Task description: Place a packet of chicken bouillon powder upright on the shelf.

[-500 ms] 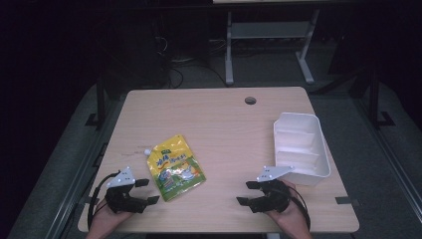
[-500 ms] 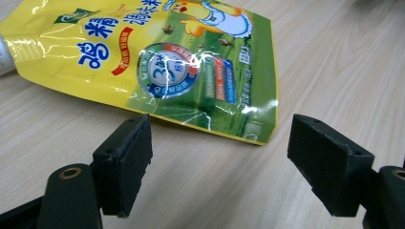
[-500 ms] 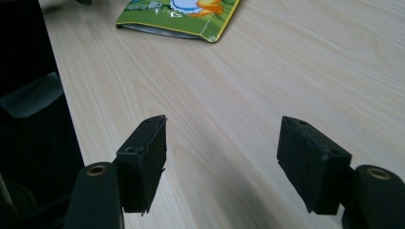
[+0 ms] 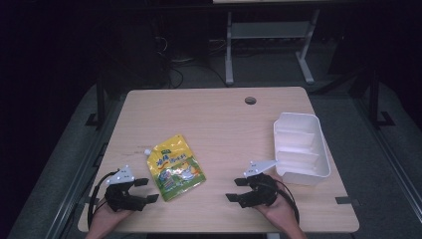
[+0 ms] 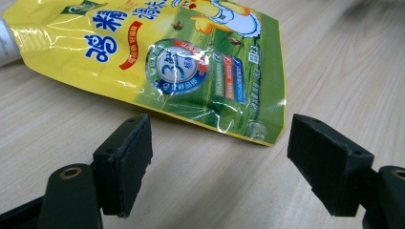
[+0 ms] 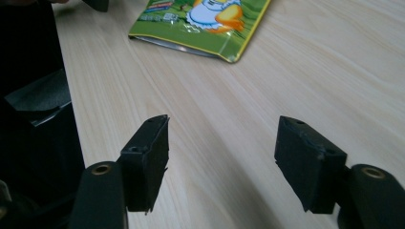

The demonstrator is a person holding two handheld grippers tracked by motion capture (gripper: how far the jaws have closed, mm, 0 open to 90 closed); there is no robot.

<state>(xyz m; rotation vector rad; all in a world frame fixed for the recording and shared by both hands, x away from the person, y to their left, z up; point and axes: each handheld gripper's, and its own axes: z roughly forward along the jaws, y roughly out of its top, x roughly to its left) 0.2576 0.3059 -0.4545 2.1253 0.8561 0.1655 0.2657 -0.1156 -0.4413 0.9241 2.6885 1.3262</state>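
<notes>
I hold my left gripper (image 4: 141,190) low at the table's (image 4: 219,124) near left corner, jaws spread wide and pointed at the pouch (image 4: 174,167). In the left gripper view the pouch's (image 5: 186,62) green bottom edge lies just beyond my jaws, inside the span between them, so I judge this spread is meant to take that edge without nudging it first.

The pouch lies flat on the wood, left of the middle and toward the near edge, its white spout turned to the left edge and away from me. Flat like that, its thin sealed rim is the likeliest place to pinch.

My right gripper (image 4: 237,189) sits near the near edge, right of the middle, jaws also apart and holding nothing. Its own view looks across bare wood to the pouch's (image 6: 200,24) corner, well apart from it.

The white tray (image 4: 324,155) stands by the right edge, just beyond my right hand (image 4: 278,211). It looks empty, perhaps where the pouch should go.
</notes>
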